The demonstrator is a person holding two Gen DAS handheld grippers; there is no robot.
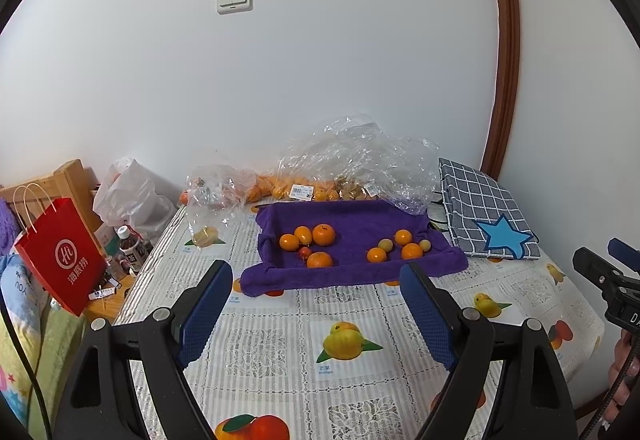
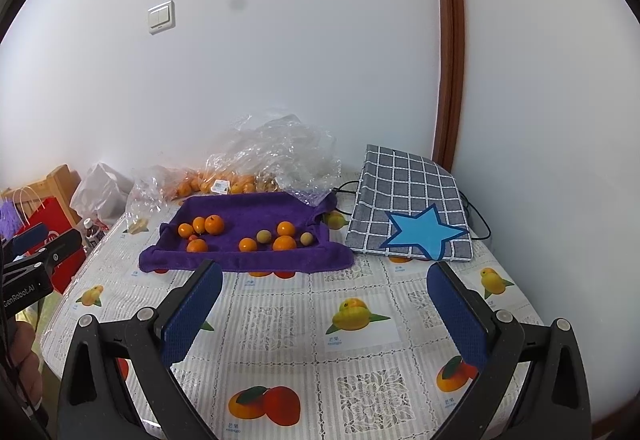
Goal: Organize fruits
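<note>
fruits lie on a purple towel spread over the far part of a table covered with a fruit-print cloth. taking the towel as the landmark: on its left half sit four oranges in a loose cluster with a small red fruit among them; on its right half sit three more oranges and two pale yellow-green fruits, close together but mostly not touching. the towel's back edge is raised and its front edge droops onto the table.

behind the towel, against the wall, crumpled clear plastic bags hold more small orange fruit, with a price label showing. to the towel's left, a clear bag with a pale yellow piece inside rests on the table. to the towel's right lies a grey checked fabric bag with a blue star on it, just beside the towel's corner, with a black cable behind it. well left of the towel, off the table edge, stand a red paper bag, a white plastic bag and a dark bottle.

the left gripper hovers over the table in front of the towel, its blue-padded fingers spread wide with nothing between them. the right gripper hovers likewise in front of the towel, fingers wide apart and holding nothing.
</note>
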